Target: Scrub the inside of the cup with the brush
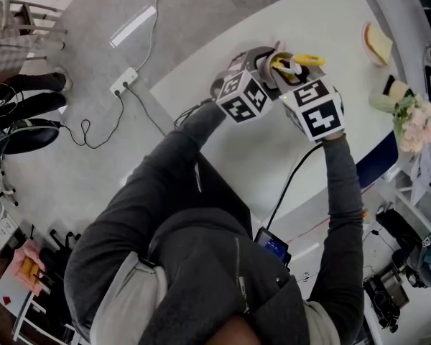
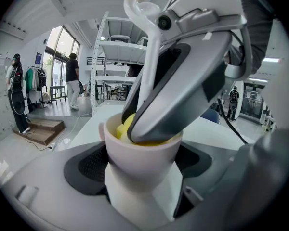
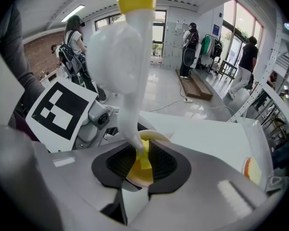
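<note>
Grey with black ribbed pads, the left gripper (image 2: 143, 170) is clenched on a white cup (image 2: 135, 150). One pad presses each side of the cup's wall, and the cup stands upright with its mouth up. The right gripper (image 3: 143, 163) grasps the brush (image 3: 129, 71), its jaws tight on the low end of the white handle just above the yellow head (image 3: 143, 150). That head is down inside the cup, below the rim, and the right gripper's jaw tips reach the cup's mouth. The handle rises at a tilt from there and ends in a yellow cap.

In the head view the two grippers meet tip to tip over a white table (image 1: 323, 20), near its left corner, with their marker cubes side by side. Dark sleeves (image 1: 194, 142) lead back from them. Whether the cup touches the table cannot be told.

Pale flowers (image 1: 415, 124) lie at the table's right end. A power strip (image 1: 124, 81) with a cable lies on the grey floor (image 1: 93, 164), left of the table. A white rack (image 2: 116, 66) and a standing person (image 2: 72, 81) show behind.
</note>
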`<state>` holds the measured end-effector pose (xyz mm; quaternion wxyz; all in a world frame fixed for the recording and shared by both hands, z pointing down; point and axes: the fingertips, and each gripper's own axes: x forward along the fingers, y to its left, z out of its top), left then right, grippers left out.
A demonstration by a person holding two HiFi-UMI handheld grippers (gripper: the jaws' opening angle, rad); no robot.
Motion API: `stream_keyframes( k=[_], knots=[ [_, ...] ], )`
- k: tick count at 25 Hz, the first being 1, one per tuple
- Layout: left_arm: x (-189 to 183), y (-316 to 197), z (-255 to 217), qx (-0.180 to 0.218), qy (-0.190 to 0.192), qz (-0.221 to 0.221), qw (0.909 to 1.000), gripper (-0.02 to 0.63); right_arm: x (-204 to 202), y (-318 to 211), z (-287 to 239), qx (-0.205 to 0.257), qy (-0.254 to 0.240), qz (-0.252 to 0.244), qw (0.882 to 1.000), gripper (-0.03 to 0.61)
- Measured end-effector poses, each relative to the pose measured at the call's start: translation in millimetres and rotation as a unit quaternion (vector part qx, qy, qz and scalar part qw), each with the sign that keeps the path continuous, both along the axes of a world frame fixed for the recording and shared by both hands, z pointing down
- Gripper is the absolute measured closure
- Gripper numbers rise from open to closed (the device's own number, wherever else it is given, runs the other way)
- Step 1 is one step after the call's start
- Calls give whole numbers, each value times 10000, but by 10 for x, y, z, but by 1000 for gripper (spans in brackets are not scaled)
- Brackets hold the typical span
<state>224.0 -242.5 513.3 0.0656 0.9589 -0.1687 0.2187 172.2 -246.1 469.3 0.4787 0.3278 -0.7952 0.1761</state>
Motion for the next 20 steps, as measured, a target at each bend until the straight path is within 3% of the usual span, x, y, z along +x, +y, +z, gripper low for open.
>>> stream_keyframes(
  k=[20],
  knots=[
    [-37, -4, -3, -48, -134, 63, 9999, 183, 43, -125, -81, 82, -167, 294, 9994, 494]
  ],
)
